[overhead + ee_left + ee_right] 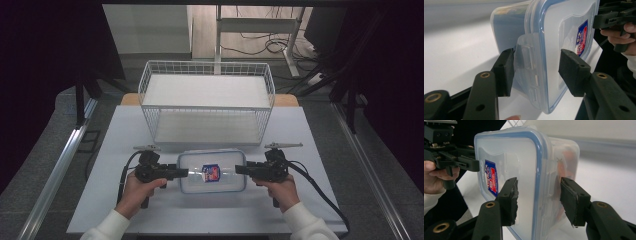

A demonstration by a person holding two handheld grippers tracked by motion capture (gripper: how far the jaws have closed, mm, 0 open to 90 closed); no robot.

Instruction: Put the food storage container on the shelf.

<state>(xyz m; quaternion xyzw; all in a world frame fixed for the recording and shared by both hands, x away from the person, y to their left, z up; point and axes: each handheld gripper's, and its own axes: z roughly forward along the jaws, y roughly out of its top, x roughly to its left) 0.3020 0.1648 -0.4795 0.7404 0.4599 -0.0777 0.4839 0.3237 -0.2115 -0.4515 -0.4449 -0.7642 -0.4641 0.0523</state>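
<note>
A clear plastic box with a blue-rimmed lid and a red and blue sticker lies flat on the white table. My left gripper is at the box's left end and my right gripper is at its right end. In the left gripper view the open jaws straddle the side latch of the box, one pad close against the flap. In the right gripper view the open jaws straddle the lid edge of the box with gaps on both sides.
A white wire basket with two shelves stands just behind the box at the table's far side. Dark floor and metal rails flank the table. Bare tabletop lies left, right and in front of the box.
</note>
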